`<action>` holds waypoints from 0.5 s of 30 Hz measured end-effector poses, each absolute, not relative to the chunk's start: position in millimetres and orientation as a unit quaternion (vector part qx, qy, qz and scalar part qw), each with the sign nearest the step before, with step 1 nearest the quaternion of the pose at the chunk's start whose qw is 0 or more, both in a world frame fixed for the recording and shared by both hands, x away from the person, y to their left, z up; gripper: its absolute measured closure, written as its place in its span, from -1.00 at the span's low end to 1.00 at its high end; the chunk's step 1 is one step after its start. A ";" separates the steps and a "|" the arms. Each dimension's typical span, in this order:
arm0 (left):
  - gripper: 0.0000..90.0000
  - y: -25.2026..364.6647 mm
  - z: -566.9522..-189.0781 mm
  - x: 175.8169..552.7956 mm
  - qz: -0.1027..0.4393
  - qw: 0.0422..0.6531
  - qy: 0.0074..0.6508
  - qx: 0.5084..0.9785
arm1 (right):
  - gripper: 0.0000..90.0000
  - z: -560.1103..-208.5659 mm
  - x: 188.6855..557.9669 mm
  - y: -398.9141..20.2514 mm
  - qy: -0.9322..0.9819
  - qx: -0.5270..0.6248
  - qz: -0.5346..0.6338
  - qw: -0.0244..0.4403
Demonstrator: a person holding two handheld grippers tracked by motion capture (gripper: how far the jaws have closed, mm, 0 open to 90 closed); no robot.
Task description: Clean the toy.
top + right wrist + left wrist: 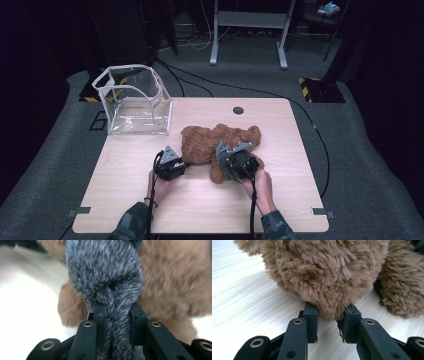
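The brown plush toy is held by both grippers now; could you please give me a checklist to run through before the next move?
1. Left gripper pinching the brown plush toy: ok, fur sits between the pads.
2. Right gripper clamped on the grey knitted piece: ok.
3. Toy resting on the table: ok.
4. Clear plastic bin upright, open at the top: ok.
5. Path from toy to bin free: ok.
6. Whether the grey piece is attached to the toy: cannot tell.

Dim, dark-edged high view; both gripper views bright, the right one blurred, its background glaring
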State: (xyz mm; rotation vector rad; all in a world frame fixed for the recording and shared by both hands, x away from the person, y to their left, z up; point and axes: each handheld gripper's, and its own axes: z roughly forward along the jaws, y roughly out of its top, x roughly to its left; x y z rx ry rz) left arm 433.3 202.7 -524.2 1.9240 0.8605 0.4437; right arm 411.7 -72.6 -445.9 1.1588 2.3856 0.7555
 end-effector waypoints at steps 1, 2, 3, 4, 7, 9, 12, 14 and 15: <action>0.55 202.5 -524.4 433.2 0.182 0.475 0.354 0.785 | 0.61 -445.2 412.1 -69.1 0.848 0.412 0.268 0.198; 0.56 202.7 -524.3 433.2 0.181 0.475 0.353 0.786 | 0.61 -448.0 413.9 -65.8 0.851 0.407 0.265 0.199; 0.55 202.6 -524.3 433.2 0.181 0.474 0.353 0.786 | 0.61 -452.0 414.2 -63.0 0.854 0.407 0.261 0.192; 0.55 202.5 -524.2 433.2 0.181 0.473 0.352 0.787 | 0.61 -455.7 414.2 -61.0 0.858 0.404 0.257 0.186; 0.56 202.5 -524.2 433.2 0.180 0.474 0.352 0.787 | 0.62 -469.2 410.2 -55.2 0.870 0.392 0.253 0.160; 0.56 202.5 -524.3 433.2 0.181 0.474 0.352 0.787 | 0.62 -473.8 406.0 -52.8 0.879 0.386 0.242 0.144; 0.55 202.5 -524.3 433.2 0.182 0.475 0.352 0.786 | 0.61 -466.5 402.8 -55.7 0.882 0.374 0.246 0.145; 0.55 202.6 -524.2 433.2 0.182 0.474 0.352 0.786 | 0.60 -451.7 404.0 -62.2 0.870 0.380 0.266 0.166; 0.55 202.6 -524.2 433.2 0.181 0.474 0.352 0.787 | 0.60 -443.7 405.3 -64.9 0.863 0.388 0.272 0.176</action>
